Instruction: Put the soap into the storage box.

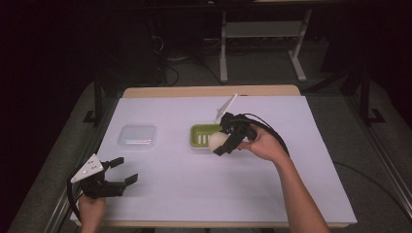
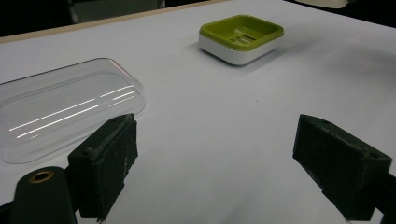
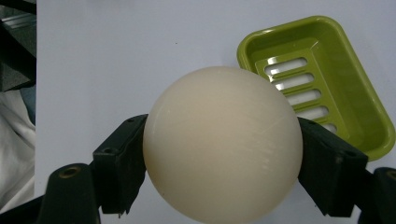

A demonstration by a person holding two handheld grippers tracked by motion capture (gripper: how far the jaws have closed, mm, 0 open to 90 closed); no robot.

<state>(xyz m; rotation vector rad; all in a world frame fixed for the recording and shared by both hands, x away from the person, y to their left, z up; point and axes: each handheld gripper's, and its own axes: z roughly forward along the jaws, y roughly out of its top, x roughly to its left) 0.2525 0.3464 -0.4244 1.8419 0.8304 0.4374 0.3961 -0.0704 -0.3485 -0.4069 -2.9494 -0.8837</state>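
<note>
Two grippers are in use. The right gripper is clamped on a cream soap, one jaw on each side at its widest part, and holds it above the white sheet at the near right edge of the green dish. In the right gripper view the dish lies beyond and to the right of the soap, its slotted floor bare. The left gripper rests near the front left corner of the sheet with jaws wide apart and nothing between them. A clear lid lies just ahead of its left jaw, well apart from the dish.

Step in hand, as judged: placing the soap in the dish.

Procedure:
1. Carry the soap over the middle of the slotted floor before lowering. It is not yet over the tray.
2. Keep the grip firm; a round, smooth body held at two points is likely to roll or slip if the hold loosens in the air.
3. Lower until the soap bears on the slats. Keep the jaws clear of the rim, since a light dish could tip or slide if pressed.
4. Release only once the soap is supported, then lift straight up.

The lid probably goes on afterwards; the left gripper is well placed for it.
</note>
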